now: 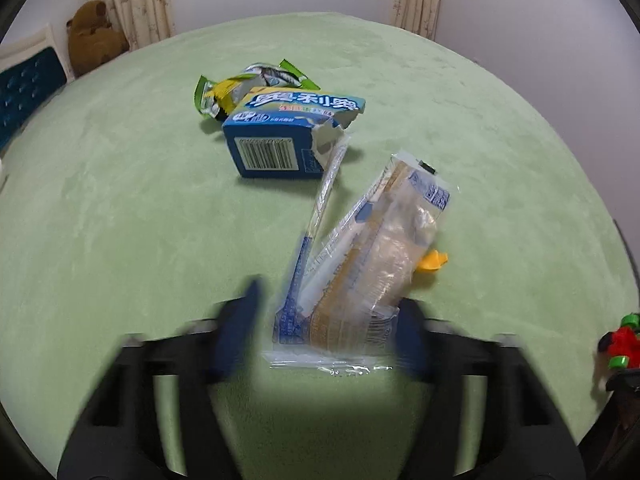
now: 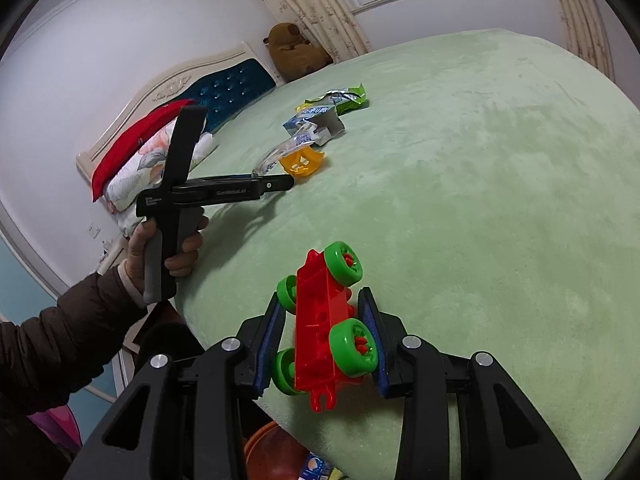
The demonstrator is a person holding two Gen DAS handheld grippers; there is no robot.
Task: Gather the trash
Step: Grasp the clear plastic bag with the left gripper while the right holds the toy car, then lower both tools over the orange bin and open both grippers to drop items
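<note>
Three pieces of trash lie on the green bed (image 1: 120, 200): one clear wrapper (image 1: 372, 256), one torn blue box (image 1: 280, 136) beyond it, one green packet (image 1: 240, 88) behind the box. The left gripper (image 1: 324, 340) is blurred; its jaws flank the wrapper's near end, though whether they pinch it I cannot tell. An orange piece (image 1: 432, 260) peeks from behind the wrapper (mostly hidden). The right gripper (image 2: 326, 340) clamps one red toy car (image 2: 324, 328) with four green wheels.
</note>
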